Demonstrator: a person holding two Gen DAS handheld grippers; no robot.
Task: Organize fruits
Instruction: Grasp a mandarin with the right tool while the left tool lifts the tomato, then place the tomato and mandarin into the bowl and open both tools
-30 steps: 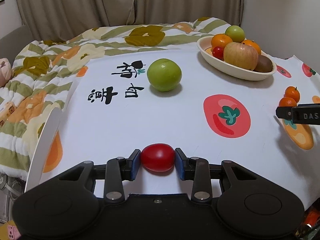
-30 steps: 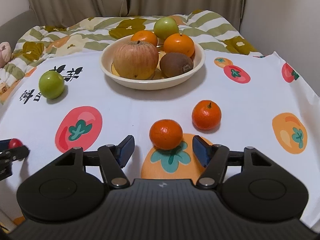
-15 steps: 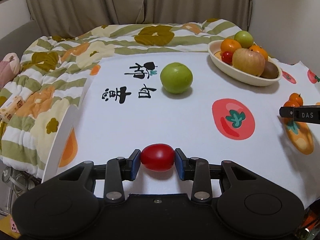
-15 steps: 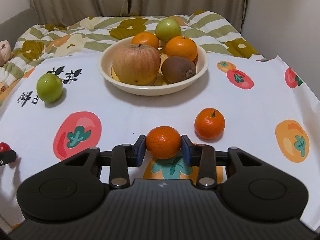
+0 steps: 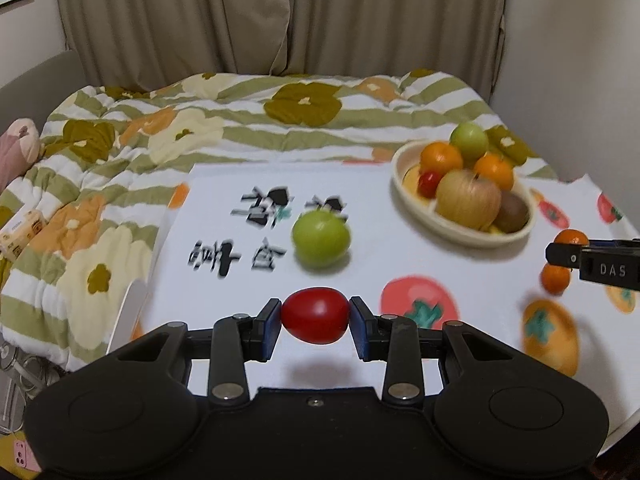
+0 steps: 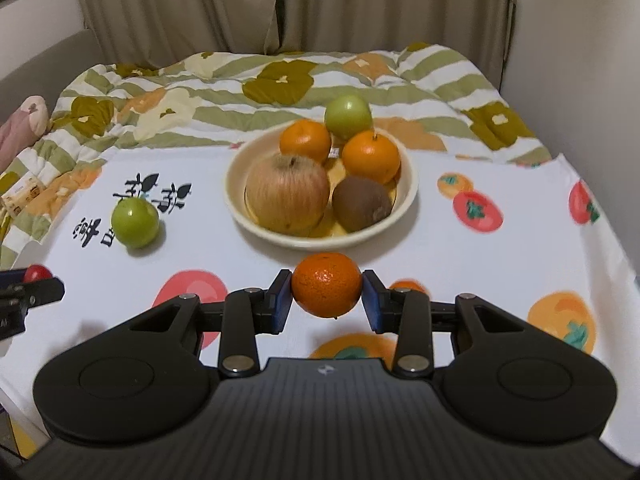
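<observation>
L gripper clamps red tomato, lifted off cloth. R gripper clamps mandarin near bowl. Green apple left of bowl.

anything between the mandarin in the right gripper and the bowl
Nothing: in the right wrist view only bare printed cloth lies between the held mandarin and the bowl.

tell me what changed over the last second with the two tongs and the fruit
The right tongs closed on the orange mandarin and lifted it off the cloth toward the bowl. The left tongs, already shut on the red tomato, raised it too. The green apple, the second mandarin and the fruit in the bowl stayed put.
</observation>
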